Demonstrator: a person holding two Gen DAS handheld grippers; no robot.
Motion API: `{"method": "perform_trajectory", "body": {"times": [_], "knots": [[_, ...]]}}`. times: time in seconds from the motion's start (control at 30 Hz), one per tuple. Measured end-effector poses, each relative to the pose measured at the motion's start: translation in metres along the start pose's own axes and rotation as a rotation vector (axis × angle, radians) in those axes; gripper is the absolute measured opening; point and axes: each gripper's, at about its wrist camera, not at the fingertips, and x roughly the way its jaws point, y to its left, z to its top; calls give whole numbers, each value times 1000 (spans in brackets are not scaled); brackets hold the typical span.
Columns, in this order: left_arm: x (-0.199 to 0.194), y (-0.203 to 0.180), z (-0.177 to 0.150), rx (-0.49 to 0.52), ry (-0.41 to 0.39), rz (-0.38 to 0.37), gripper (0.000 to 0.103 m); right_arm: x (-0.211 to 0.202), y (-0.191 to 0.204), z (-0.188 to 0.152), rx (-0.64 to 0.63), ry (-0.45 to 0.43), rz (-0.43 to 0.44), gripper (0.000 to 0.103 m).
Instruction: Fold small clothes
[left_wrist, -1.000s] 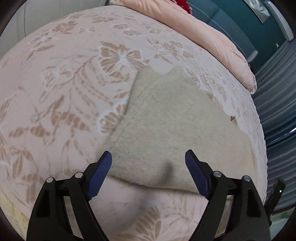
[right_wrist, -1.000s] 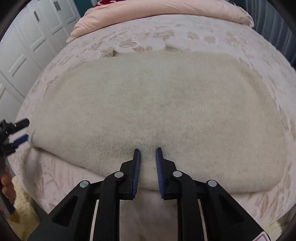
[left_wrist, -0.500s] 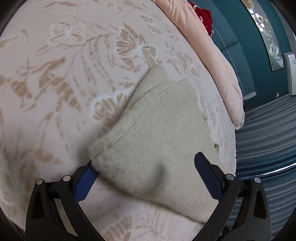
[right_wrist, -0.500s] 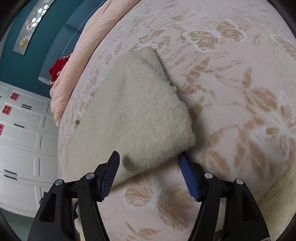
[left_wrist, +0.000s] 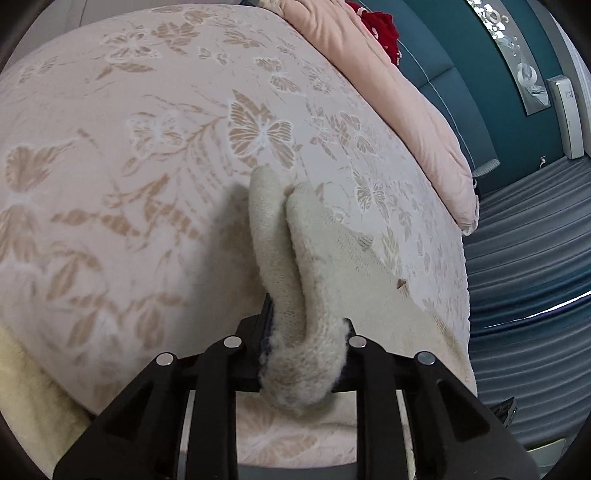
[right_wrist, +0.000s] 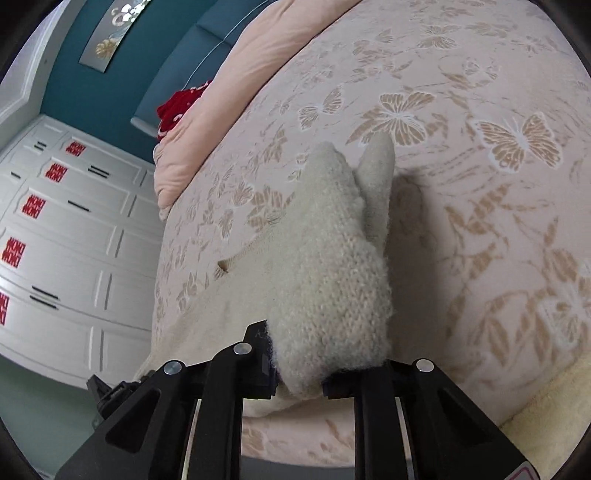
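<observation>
Bed with pink bedspread patterned in tan butterflies and leaves (left_wrist: 155, 155) fills most of both wrist views. Plain peach quilt (left_wrist: 406, 96) runs along its far edge: upper right in the left view, upper left in the right view (right_wrist: 236, 74). White panelled wardrobe with red labels (right_wrist: 62, 236) occupies the left edge of the right view; teal wall (left_wrist: 491, 74) at upper right of the left view. Small red fabric item (right_wrist: 177, 107) sits beside the quilt.

Cream fuzzy knitted garment (left_wrist: 295, 266) lies on the bedspread, centre to lower centre in both views (right_wrist: 332, 258), its two near corners bunched and lifted off the bedspread.

Left gripper (left_wrist: 304, 350), bottom centre: jaws have just been closing, now clenched on one bunched corner of the garment. Right gripper (right_wrist: 299, 363), bottom centre: jaws likewise just closing, now clamped on the other corner.
</observation>
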Motion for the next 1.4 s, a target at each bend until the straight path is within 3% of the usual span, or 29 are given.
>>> {"method": "perform_trajectory", "body": {"times": [0.07,0.13,0.17,0.27,0.4,0.47,0.5,0.53,0.57,0.6,0.63,0.7,0.73,0.77,0.8,0.83,0.9,1.1,1.23,1.3,1.4], "knots": [[-7,19,-13,-14,45,35,21,5,-15,-22,-29,60,-99,20],[0,37,-30,-18,98,63,22,20,-44,-46,-52,138,-310,23],[4,43,-38,-21,110,74,23,20,-56,-54,-39,148,-373,33],[8,47,-47,-23,79,68,26,-11,-61,-60,28,44,-369,35],[10,40,-42,-18,69,46,33,-43,-6,-39,-171,-129,-522,41],[13,36,-40,-10,63,41,44,-40,24,-26,-232,-139,-452,40],[15,36,-40,-10,60,36,48,-32,36,-19,-259,-119,-400,36],[17,36,-42,-11,59,38,60,-18,51,-18,-288,-86,-343,33],[18,35,-43,-13,58,51,68,-1,66,-19,-311,-43,-288,23],[20,34,-45,-16,53,68,69,19,81,-24,-329,13,-238,9],[22,33,-46,-18,48,71,71,42,94,-27,-345,71,-190,4],[26,33,-47,-17,45,66,70,89,118,-36,-392,146,-163,1],[29,33,-46,-16,45,62,67,110,128,-43,-423,173,-178,1],[30,33,-45,-14,46,54,54,130,136,-49,-447,210,-186,0],[31,33,-44,-10,48,48,48,152,138,-52,-453,252,-198,0],[31,33,-42,-6,52,43,33,169,137,-58,-458,279,-229,0],[27,31,-37,-6,51,4,27,200,129,-65,-480,324,-265,0],[12,-24,-30,123,22,-136,22,203,127,-63,-512,317,-237,0],[10,-84,-32,195,39,-238,21,182,114,-51,-407,300,-125,0],[8,-126,-41,280,44,-277,21,158,102,-45,-346,265,-80,9],[9,-196,-69,456,78,-349,21,113,76,-34,-283,198,-46,10]]}}
